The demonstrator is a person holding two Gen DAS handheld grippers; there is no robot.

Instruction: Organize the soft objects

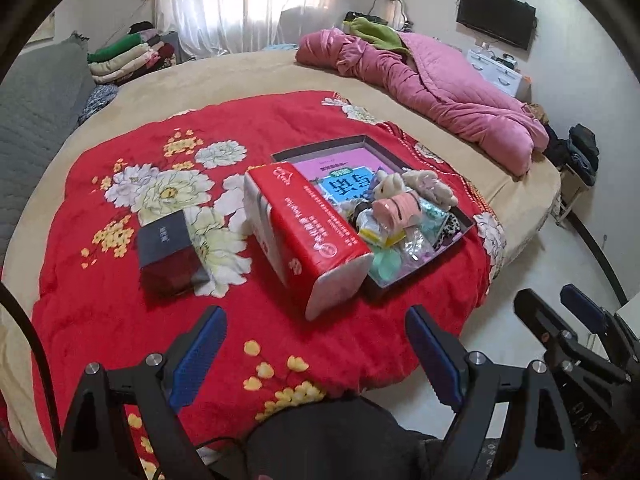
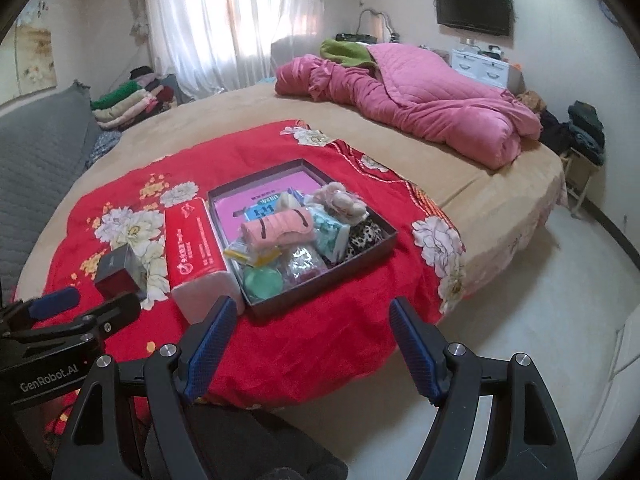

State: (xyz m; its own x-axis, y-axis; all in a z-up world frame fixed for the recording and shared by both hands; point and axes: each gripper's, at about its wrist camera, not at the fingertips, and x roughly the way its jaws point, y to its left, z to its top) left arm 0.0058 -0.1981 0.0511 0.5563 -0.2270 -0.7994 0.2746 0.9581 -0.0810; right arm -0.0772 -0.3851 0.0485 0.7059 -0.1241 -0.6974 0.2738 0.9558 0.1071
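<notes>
Right wrist view: the right hand-held gripper [image 2: 310, 346], jaws wide and empty, faces the shallow dark cardboard tray [image 2: 362, 254] just ahead, which gathers soft toys and pouches together.

Left hand-held gripper [image 1: 316, 356] also gapes empty.

Bedroom with a round bed [image 2: 500, 196] in a tan cover; sheer white curtains [image 2: 232, 12] lit by daylight; wall-mounted television [image 2: 474, 8] over a white drawer unit [image 2: 484, 66]; grey sofa [image 2: 36, 148] at left; pale floor [image 2: 540, 320].
</notes>
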